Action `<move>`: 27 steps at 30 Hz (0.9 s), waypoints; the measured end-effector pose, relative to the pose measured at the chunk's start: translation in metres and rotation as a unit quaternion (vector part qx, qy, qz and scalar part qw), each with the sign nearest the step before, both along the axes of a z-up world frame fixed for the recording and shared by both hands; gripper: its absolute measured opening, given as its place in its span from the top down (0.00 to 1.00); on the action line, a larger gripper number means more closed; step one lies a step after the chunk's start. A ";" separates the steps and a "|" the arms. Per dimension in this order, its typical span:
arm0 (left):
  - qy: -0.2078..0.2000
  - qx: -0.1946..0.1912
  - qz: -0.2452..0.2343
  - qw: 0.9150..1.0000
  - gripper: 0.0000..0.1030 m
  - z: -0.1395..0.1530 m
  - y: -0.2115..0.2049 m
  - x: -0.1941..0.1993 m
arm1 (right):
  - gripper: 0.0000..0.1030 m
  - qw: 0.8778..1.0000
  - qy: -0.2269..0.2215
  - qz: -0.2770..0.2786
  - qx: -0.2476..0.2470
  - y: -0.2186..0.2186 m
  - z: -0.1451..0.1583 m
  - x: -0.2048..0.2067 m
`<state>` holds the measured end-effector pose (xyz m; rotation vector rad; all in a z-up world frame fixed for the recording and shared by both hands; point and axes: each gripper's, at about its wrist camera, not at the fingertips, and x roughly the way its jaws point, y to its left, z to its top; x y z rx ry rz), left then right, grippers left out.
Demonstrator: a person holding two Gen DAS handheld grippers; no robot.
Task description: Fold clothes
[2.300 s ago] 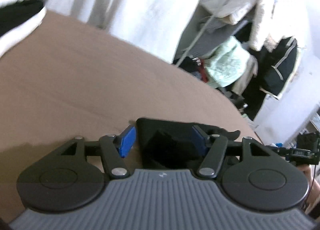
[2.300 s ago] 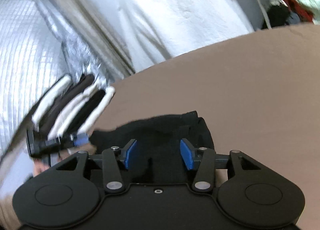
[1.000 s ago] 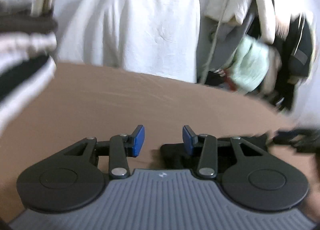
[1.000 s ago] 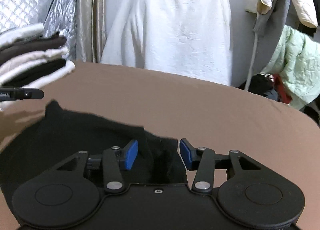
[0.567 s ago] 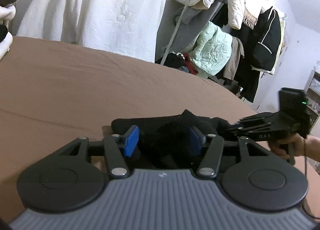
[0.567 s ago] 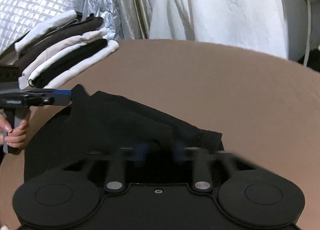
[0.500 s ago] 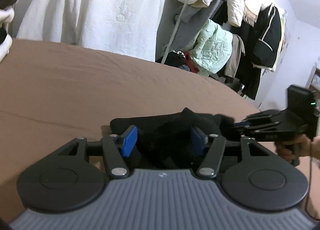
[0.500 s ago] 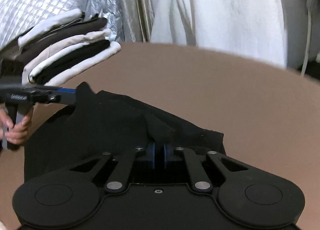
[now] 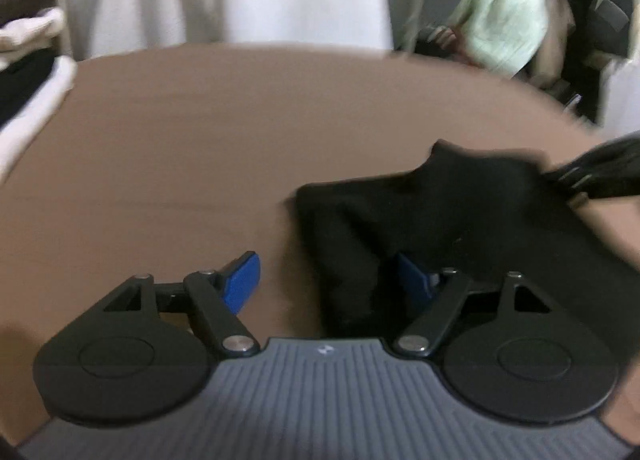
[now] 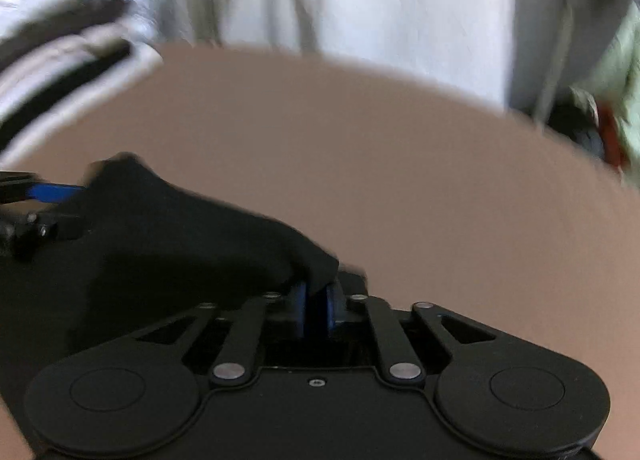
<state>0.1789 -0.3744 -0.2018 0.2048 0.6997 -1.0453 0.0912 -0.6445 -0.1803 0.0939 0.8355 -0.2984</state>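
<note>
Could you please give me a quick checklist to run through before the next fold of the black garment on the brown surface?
1. Right gripper grips the black garment: ok, cloth sits between the pads, though the jaws are easing open.
2. Left gripper grips the garment: not ok, its jaws are opening and the left pad stands over bare surface.
3. Garment lies flat: not ok, it is bunched and partly lifted.
4. Brown surface ahead is free for the fold: ok.
5. Folded stack stays out of the way: ok, it sits at the far left edge.
6. Picture sharpness: not ok, both views are blurred.
</note>
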 end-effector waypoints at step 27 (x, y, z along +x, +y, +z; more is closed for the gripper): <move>-0.050 0.073 0.046 0.995 0.27 0.056 0.007 -0.057 | 0.39 0.994 -0.029 -0.084 -0.064 0.136 0.023 -0.149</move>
